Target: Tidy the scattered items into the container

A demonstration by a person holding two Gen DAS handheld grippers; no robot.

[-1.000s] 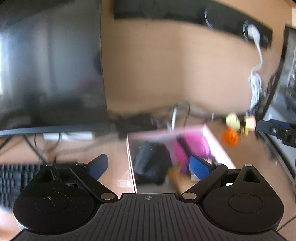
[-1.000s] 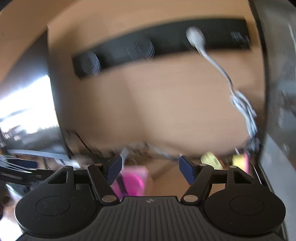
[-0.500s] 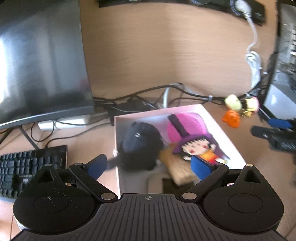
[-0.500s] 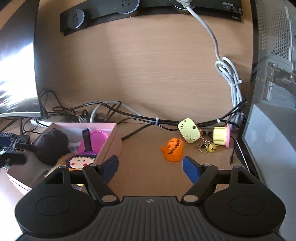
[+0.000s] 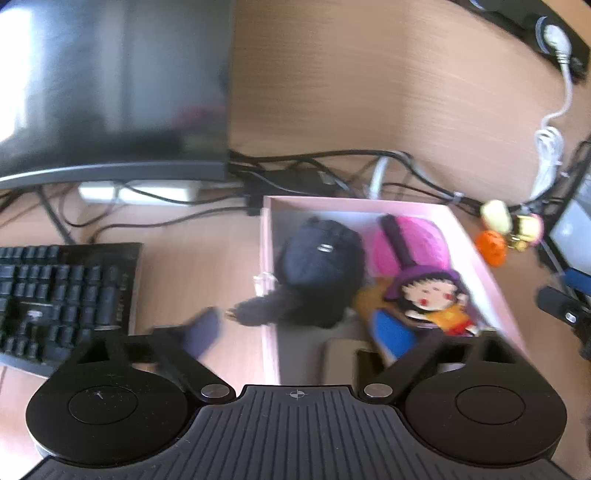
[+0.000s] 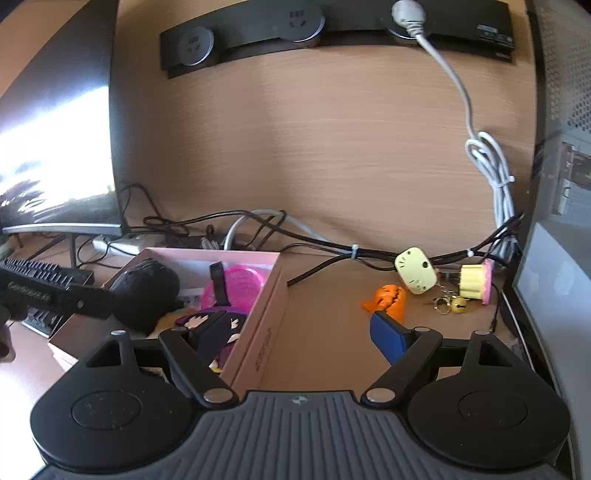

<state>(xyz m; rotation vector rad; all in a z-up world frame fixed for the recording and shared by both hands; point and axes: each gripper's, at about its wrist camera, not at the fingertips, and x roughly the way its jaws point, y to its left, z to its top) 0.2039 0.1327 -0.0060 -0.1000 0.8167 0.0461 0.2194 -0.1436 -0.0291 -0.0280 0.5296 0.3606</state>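
A pink box [image 5: 267, 258] holds a black plush [image 5: 321, 266], a pink round item [image 5: 417, 247] and a small doll [image 5: 432, 299]. My left gripper [image 5: 297, 330] hangs low over the box's near end, jaws closing. Its left finger is outside the left wall, its right finger inside, and the plush's tail lies between without touching the pads. On the desk right of the box [image 6: 266, 317] lie an orange toy [image 6: 388, 299], a yellow cat charm [image 6: 415, 275] and a cupcake charm [image 6: 474, 282]. My right gripper [image 6: 303, 334] is opening, with nothing in its jaws; its right finger is just short of the orange toy.
A keyboard [image 5: 62, 295] lies left of the box under a monitor [image 5: 110, 85]. Tangled cables [image 5: 332, 162] run along the back wall. A computer case [image 6: 561, 184] closes off the right side. A white cord [image 6: 491, 166] hangs from the wall power strip [image 6: 332, 26].
Both grippers have sunk toward the desk. The left one now sits lower over the box with its fingers drawn inward. The right one's fingers have spread wider.
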